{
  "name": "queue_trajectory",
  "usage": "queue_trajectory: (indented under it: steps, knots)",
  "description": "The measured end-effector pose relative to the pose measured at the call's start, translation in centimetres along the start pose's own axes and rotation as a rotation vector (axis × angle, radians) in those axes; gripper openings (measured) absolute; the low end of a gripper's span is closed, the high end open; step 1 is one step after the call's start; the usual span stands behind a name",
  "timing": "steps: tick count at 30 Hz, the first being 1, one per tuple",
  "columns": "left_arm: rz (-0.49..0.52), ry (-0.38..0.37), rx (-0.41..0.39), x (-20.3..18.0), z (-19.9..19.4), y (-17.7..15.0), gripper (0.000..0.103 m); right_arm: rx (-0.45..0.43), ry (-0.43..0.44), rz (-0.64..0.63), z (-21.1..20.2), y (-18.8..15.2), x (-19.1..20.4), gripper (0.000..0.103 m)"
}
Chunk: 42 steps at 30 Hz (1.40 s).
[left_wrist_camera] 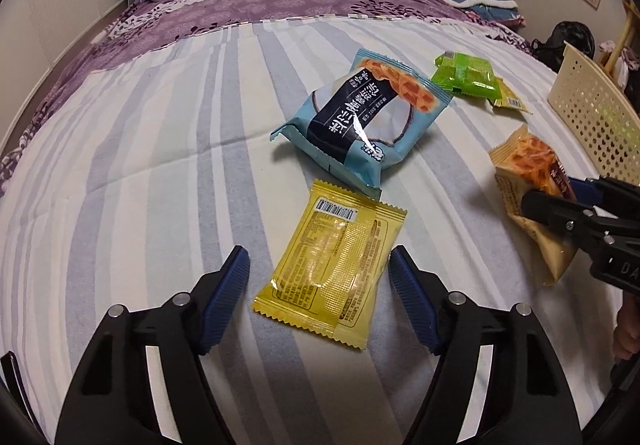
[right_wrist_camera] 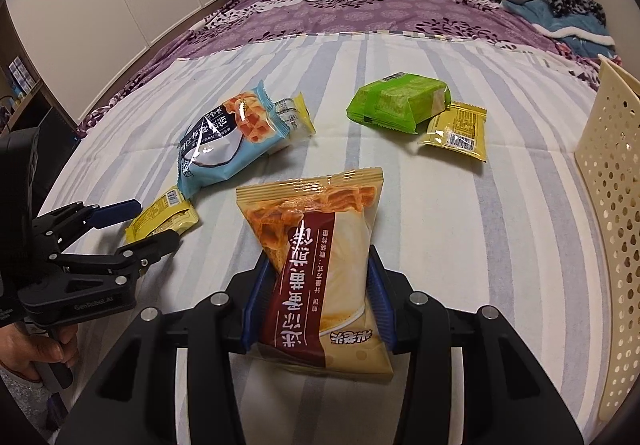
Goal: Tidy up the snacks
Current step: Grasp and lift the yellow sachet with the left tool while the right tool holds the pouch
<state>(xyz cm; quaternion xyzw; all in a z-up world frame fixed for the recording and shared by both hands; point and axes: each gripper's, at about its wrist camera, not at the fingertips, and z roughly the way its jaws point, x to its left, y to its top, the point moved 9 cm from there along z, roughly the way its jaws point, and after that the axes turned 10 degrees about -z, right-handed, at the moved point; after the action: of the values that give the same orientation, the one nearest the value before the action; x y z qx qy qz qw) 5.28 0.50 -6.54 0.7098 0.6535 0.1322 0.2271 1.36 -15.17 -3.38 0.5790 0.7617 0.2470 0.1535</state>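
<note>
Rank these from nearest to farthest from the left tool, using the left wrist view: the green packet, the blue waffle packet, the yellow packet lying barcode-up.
1. Yellow packet: lies between the open fingers of the left tool.
2. Blue waffle packet: just beyond the yellow one, mid-bed.
3. Green packet: farthest, up and to the right.

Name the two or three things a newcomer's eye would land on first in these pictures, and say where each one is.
First, the tan waffle packet clamped in the right gripper just above the striped bedsheet. Next, the yellow packet lying flat between the left gripper's open fingers. Beyond it lies the blue waffle packet, with a cream perforated basket standing at the right edge.
</note>
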Motion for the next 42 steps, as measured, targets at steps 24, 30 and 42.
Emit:
queue_trajectory:
  steps: [24, 30, 42]
  knots:
    - [-0.066, -0.01, -0.069, -0.7, -3.5, 2.3, 0.031, -0.121, -0.009, 0.006, -4.0, 1.2, -1.2, 0.045]
    - [-0.059, 0.018, -0.025, 0.0, -2.0, 0.7, 0.062, -0.116, -0.014, 0.033, -3.9, 0.5, -2.1, 0.045]
    - [-0.045, 0.044, -0.011, 1.5, -0.4, 0.0, 0.062, -0.114, -0.005, 0.03, -3.6, 0.6, -2.1, 0.045]
